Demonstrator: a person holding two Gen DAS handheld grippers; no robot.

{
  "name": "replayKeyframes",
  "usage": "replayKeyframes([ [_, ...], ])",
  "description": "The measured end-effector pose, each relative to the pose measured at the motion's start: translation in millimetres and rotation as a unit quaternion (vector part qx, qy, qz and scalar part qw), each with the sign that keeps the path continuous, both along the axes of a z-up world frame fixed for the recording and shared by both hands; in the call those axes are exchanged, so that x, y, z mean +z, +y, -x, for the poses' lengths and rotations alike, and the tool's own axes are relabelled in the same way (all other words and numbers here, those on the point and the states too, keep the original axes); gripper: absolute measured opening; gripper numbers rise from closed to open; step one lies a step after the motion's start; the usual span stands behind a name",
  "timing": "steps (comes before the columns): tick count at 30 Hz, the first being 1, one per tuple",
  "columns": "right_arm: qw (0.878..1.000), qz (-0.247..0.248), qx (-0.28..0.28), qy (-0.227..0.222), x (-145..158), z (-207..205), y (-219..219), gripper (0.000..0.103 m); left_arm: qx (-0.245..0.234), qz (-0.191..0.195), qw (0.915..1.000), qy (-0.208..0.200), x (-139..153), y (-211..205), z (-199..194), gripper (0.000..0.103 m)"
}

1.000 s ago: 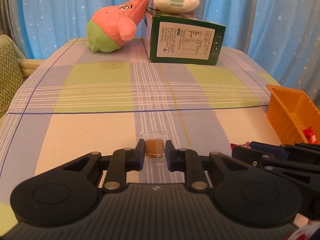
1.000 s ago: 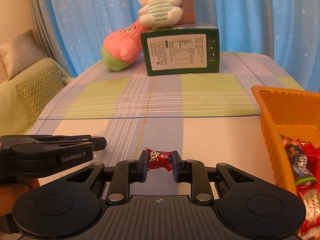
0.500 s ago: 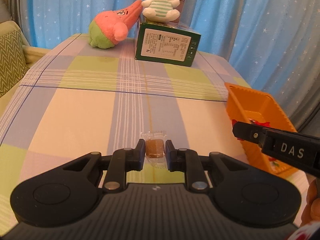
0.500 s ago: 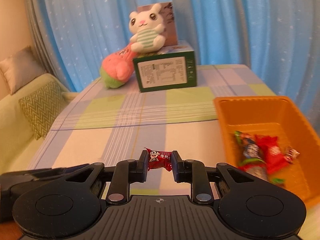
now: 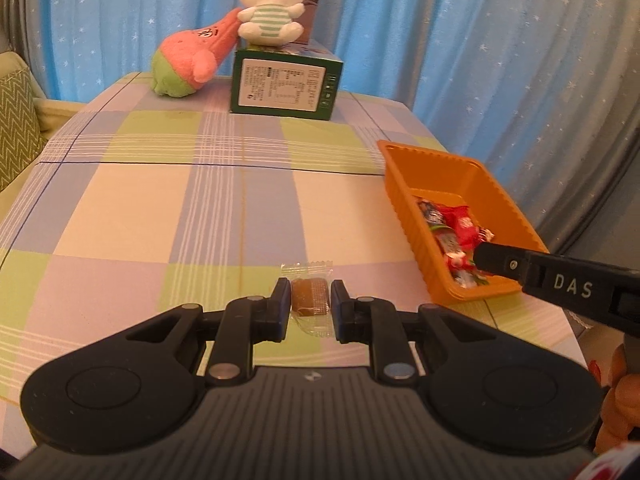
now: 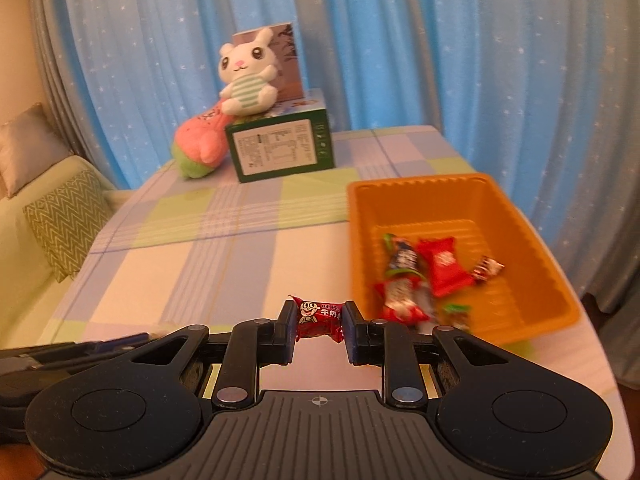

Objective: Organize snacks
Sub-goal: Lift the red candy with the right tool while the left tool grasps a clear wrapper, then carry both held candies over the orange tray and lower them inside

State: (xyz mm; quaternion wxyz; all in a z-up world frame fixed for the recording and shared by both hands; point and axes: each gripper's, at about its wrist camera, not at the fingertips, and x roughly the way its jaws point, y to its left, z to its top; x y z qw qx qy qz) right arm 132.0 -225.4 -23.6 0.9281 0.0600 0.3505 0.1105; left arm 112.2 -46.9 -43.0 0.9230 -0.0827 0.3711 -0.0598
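My left gripper (image 5: 310, 300) is shut on a brown candy in a clear wrapper (image 5: 309, 299) and holds it above the checked tablecloth. My right gripper (image 6: 319, 322) is shut on a red milk candy (image 6: 319, 317) and holds it in the air just left of the orange tray (image 6: 520, 208). The tray holds several wrapped snacks (image 6: 424, 276). In the left wrist view the tray (image 5: 440, 168) lies at the right, and the right gripper's black body (image 5: 560, 286) reaches over its near end.
A green box (image 5: 286, 86) stands at the table's far side with a white bunny plush (image 5: 270, 10) on top and a pink plush (image 5: 190, 60) beside it. Blue star curtains hang behind. A sofa with a cushion (image 6: 64, 220) is at the left.
Both grippers have risen with their candies still held. The right gripper has moved toward the orange tray, which now shows its whole inside.
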Motion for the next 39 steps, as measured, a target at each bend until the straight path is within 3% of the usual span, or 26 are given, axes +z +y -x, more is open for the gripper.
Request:
replayKeyframes([
  [12,0.999,0.019,-0.035,0.007,0,35,-49,0.024,-0.05,0.004,0.9987,0.0,9,-48,17,0.019],
  [39,0.996,0.003,-0.093,0.017,-6,39,-107,0.025,-0.112,0.012,0.9936,-0.002,12,-114,-1,0.019],
])
